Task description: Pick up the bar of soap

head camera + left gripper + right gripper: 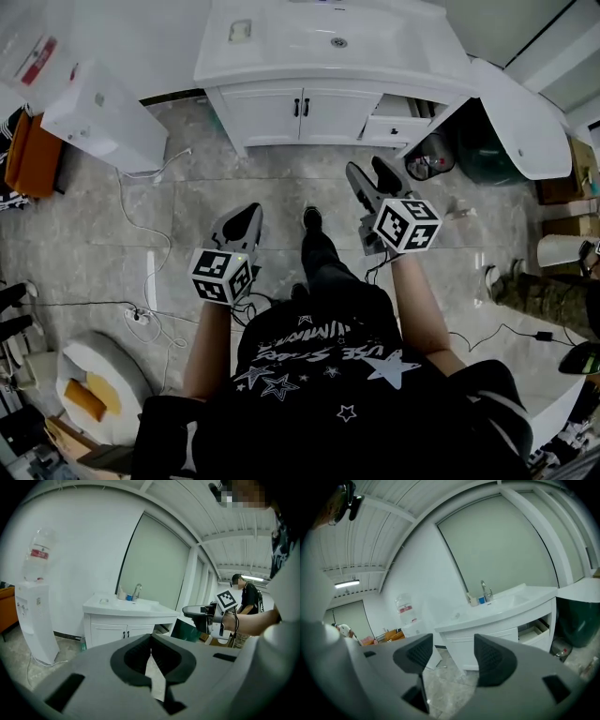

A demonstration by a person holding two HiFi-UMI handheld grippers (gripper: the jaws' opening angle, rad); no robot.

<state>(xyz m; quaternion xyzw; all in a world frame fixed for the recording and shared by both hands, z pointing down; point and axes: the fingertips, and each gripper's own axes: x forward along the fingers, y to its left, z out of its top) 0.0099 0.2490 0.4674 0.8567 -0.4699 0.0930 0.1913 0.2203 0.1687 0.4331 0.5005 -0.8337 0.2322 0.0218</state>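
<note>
The approach was judged to be in hand, with nothing grasped yet. The bar of soap (pixel 240 30) was seen on the washstand's (pixel 272 54) surface, left of its basin. Both tongs were held in front of the washstand, well apart from it. The left tongs (pixel 249 214) were shut and empty, and the right tongs (pixel 372 172) were spread wide with nothing between. Next, the right tongs would need to be carried over the washstand's left end and lowered astride the soap.
</note>
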